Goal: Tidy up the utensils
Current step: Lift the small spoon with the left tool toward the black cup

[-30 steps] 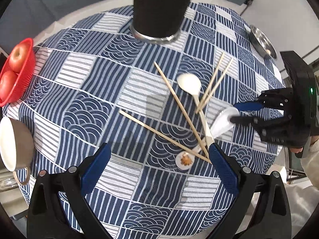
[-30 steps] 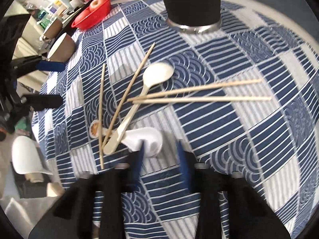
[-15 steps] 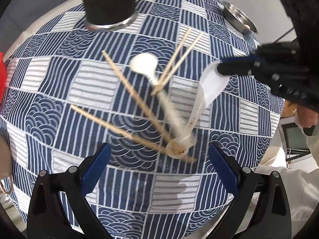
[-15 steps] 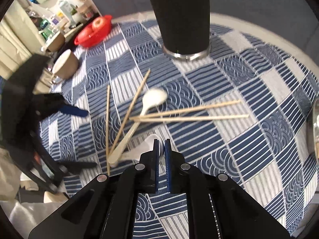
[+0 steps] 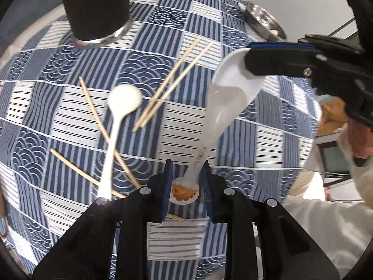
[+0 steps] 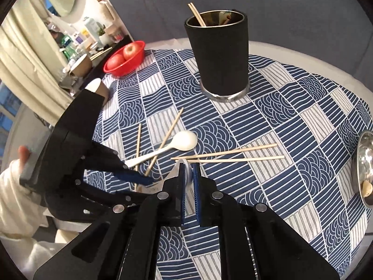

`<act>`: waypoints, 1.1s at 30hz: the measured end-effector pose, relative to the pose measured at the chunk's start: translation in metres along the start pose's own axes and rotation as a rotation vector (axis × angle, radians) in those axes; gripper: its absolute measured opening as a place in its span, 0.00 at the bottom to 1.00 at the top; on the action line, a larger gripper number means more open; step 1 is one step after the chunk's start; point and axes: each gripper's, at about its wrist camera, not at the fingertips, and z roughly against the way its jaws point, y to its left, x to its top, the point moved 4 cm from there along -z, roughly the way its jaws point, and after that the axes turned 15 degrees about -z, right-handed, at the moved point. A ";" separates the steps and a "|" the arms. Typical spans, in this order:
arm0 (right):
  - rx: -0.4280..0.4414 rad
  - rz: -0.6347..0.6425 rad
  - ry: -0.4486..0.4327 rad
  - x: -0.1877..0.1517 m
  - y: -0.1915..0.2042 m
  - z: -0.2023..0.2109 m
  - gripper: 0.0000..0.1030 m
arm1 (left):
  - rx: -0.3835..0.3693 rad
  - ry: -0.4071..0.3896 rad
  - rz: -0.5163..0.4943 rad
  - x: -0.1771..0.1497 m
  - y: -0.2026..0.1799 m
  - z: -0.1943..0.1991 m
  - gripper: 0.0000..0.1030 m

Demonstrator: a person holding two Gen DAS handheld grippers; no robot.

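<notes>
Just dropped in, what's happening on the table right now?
The right gripper is shut on the bowl end of a white soup spoon and holds it off the cloth. The left gripper has just been closing around that spoon's handle end, which sits between its fingers; contact isn't clear. Another white spoon and several loose chopsticks lie on the blue patterned tablecloth. The black holder behind them already has chopsticks in it.

My right gripper (image 6: 189, 175) is clamped tight on the soup spoon (image 5: 229, 95); my left gripper's (image 5: 186, 182) jaws just closed in beside its handle end.
</notes>
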 end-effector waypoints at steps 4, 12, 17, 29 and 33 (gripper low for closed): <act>0.027 -0.013 -0.014 0.001 -0.003 0.007 0.06 | 0.014 -0.005 -0.014 0.002 -0.007 0.006 0.23; 0.078 0.006 -0.044 0.009 -0.010 0.025 0.06 | 0.066 -0.017 -0.019 0.013 -0.017 0.021 0.22; 0.127 0.028 -0.070 0.021 -0.015 0.039 0.06 | 0.116 -0.036 -0.003 0.026 -0.022 0.037 0.21; 0.259 0.091 -0.159 0.054 -0.018 0.080 0.07 | 0.232 -0.061 0.027 0.059 -0.030 0.079 0.20; 0.274 0.117 -0.209 0.069 -0.013 0.096 0.07 | 0.268 -0.083 0.012 0.073 -0.027 0.096 0.20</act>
